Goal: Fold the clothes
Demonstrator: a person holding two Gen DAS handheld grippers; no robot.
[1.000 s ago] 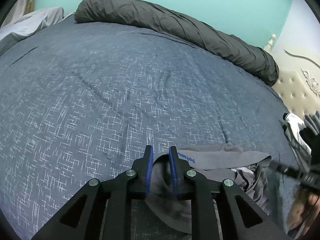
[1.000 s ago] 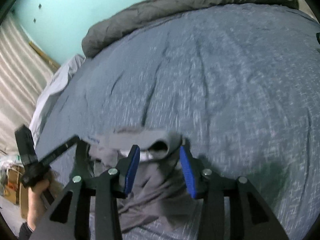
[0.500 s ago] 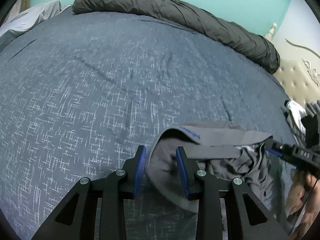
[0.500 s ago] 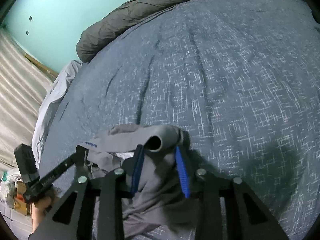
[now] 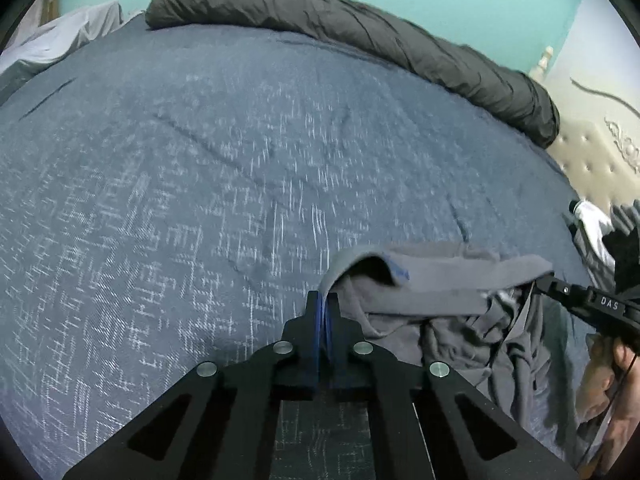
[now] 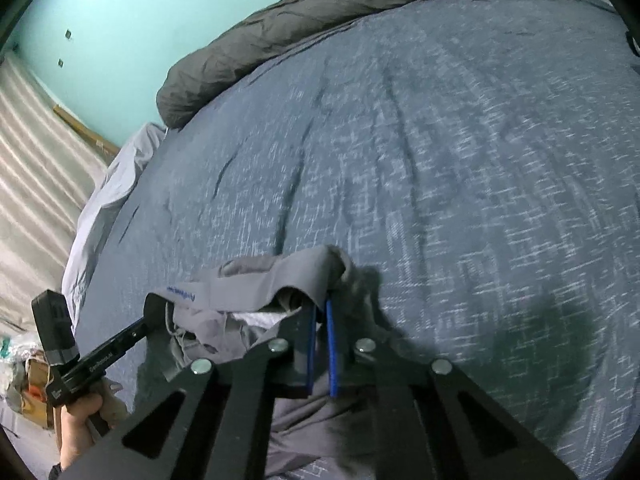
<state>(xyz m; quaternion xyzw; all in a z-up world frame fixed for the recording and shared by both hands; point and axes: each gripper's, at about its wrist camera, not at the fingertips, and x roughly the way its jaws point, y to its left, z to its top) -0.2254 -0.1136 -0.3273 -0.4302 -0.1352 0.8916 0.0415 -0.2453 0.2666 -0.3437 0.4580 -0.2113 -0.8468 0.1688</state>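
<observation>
A grey garment [image 5: 436,292] with a wide waistband and small blue lettering lies crumpled at the near edge of the blue bedspread [image 5: 208,184]. My left gripper [image 5: 323,300] is shut on the left end of the waistband, which it lifts. In the right wrist view the same garment [image 6: 256,292] hangs from my right gripper [image 6: 320,308], shut on the waistband's right end. The waistband stretches between both grippers, and the rest of the cloth bunches below it. Each view shows the other gripper at its edge, held by a hand.
A rolled dark grey duvet [image 5: 360,36] lies along the far side of the bed under a turquoise wall. A beige tufted headboard [image 5: 592,160] and dark clothes [image 5: 616,236] sit at the right. Pale sheets [image 6: 108,184] hang off the left edge.
Both grippers closed from open onto the waistband ends. The waistband has risen off the bedspread and now stretches between them.
</observation>
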